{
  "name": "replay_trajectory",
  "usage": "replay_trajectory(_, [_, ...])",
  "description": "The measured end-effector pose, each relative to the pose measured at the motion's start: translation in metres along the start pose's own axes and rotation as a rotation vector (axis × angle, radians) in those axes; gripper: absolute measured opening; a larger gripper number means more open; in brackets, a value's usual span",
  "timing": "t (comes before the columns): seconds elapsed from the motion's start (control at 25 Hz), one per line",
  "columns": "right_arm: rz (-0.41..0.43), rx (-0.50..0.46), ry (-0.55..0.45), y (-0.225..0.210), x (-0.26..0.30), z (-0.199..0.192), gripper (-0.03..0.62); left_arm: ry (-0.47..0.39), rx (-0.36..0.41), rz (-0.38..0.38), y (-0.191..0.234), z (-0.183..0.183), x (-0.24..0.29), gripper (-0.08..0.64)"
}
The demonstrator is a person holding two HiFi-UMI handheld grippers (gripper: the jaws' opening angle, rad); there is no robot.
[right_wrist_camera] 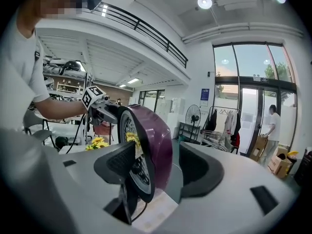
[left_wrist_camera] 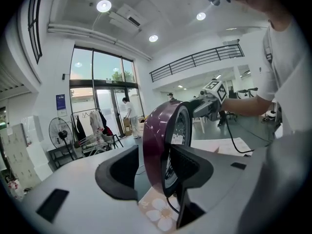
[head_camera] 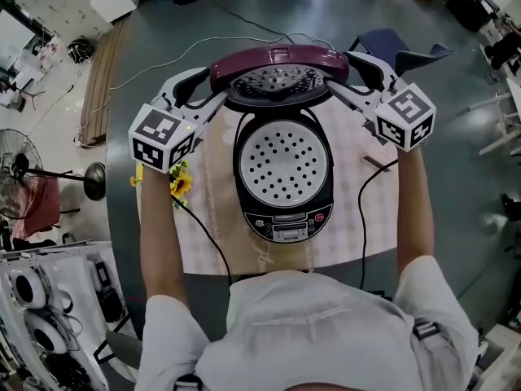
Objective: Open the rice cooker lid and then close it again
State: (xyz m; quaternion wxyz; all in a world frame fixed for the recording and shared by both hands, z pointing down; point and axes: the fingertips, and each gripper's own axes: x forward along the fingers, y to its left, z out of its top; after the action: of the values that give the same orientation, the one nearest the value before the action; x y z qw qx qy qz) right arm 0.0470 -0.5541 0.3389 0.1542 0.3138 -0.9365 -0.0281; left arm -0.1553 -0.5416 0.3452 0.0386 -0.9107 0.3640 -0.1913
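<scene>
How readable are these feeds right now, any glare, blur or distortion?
Head view: sharp, evenly lit, edges bowed, soft sheen on the lid. Left gripper view: heavy fisheye, ceiling lamp flares, lid crisp. Right gripper view: same fisheye, glass doors washed bright.

Both arms reach forward, left forearm (head_camera: 159,235) and right forearm (head_camera: 415,210) near straight. Left hand-held gripper (head_camera: 207,90) and right hand-held gripper (head_camera: 356,80) angle inward, tipped slightly down. Jaws of each are apart, straddling the raised lid (head_camera: 278,62); the outer jaw stands clear.
</scene>
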Motion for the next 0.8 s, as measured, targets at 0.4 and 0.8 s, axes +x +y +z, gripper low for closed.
replay_trajectory(0.4, [0.023, -0.031, 0.030, 0.005, 0.012, -0.009, 0.275, -0.003, 0.001, -0.025, -0.007, 0.001, 0.004, 0.212])
replay_trajectory(0.8, [0.028, -0.038, 0.042, 0.023, -0.003, -0.013, 0.270, -0.010, -0.023, -0.016, -0.026, -0.002, -0.010, 0.221])
